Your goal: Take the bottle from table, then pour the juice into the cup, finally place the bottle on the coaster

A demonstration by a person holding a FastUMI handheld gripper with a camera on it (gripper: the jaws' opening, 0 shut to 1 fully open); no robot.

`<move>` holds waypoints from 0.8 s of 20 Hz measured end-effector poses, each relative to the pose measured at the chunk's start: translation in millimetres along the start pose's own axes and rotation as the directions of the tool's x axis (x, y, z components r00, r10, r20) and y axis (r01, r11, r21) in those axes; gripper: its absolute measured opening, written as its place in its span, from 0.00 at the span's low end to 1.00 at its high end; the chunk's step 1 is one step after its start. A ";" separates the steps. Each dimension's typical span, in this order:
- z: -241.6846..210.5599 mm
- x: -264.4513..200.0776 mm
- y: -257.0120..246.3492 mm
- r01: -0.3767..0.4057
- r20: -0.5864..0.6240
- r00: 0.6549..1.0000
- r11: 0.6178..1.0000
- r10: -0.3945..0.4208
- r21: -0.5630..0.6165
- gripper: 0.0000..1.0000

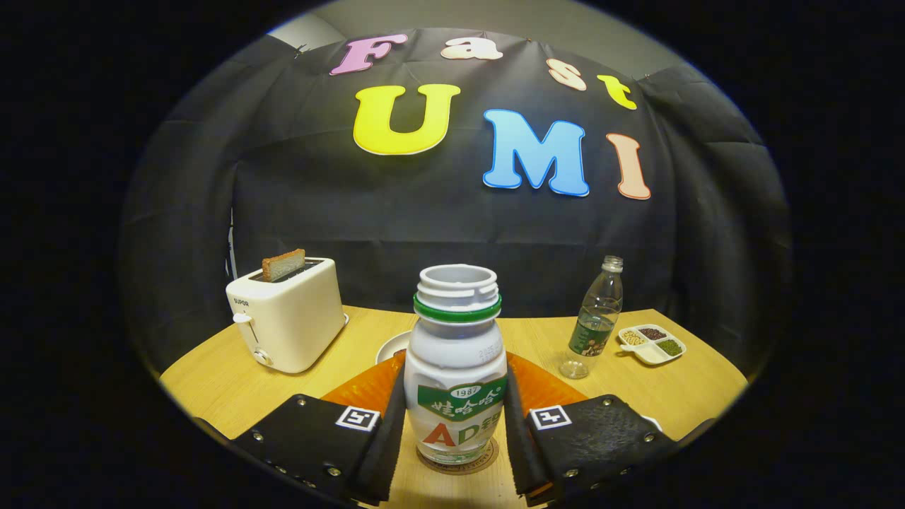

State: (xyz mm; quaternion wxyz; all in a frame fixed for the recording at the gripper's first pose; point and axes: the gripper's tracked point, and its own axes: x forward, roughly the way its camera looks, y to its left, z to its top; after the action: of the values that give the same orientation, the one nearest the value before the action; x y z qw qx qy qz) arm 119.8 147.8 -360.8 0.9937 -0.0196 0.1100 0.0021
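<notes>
A white juice bottle (456, 367) with a green neck ring and no cap stands upright between my fingers. Its base rests on a round brown coaster (458, 465) on the wooden table (212, 382). My gripper (456, 431) is shut on the bottle, one finger against each side of its body. Just behind the bottle lies an orange mat (360, 389). A white dish rim (391, 348) peeks out beyond it; I cannot tell whether this is the cup.
A white toaster (286, 314) with a slice of bread in it stands at the back left. At the back right stand a clear plastic bottle (597, 318) and a small divided dish of beans (652, 343). Black cloth walls close off the table's far side.
</notes>
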 end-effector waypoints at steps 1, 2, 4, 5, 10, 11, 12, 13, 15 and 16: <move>-3.8 2.3 -3.8 0.005 -0.005 1.000 1.000 -0.005 -0.002 0.63; -6.3 4.6 -5.2 0.006 -0.006 1.000 1.000 -0.006 0.001 0.63; -12.5 9.1 -9.7 0.011 -0.004 1.000 1.000 -0.011 0.009 0.63; -16.3 10.5 -8.3 0.005 -0.007 1.000 1.000 -0.005 0.020 0.63; -35.5 14.2 -1.8 0.002 -0.034 0.999 1.000 -0.002 0.011 0.63; -35.3 14.4 -0.7 0.003 -0.028 1.000 1.000 -0.003 -0.001 0.63; -34.5 15.9 0.4 0.002 -0.019 1.000 1.000 -0.002 -0.002 0.63; -34.8 17.4 0.9 0.003 -0.016 1.000 1.000 -0.003 -0.007 0.63; -34.3 19.2 1.4 0.007 -0.009 1.000 1.000 -0.007 -0.014 0.63; -35.1 18.6 2.2 0.012 -0.009 1.000 1.000 -0.012 -0.014 0.63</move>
State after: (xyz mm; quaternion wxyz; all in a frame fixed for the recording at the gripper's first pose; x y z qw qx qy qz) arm 130.3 148.6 -399.2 0.9931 -0.0274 0.1142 -0.0031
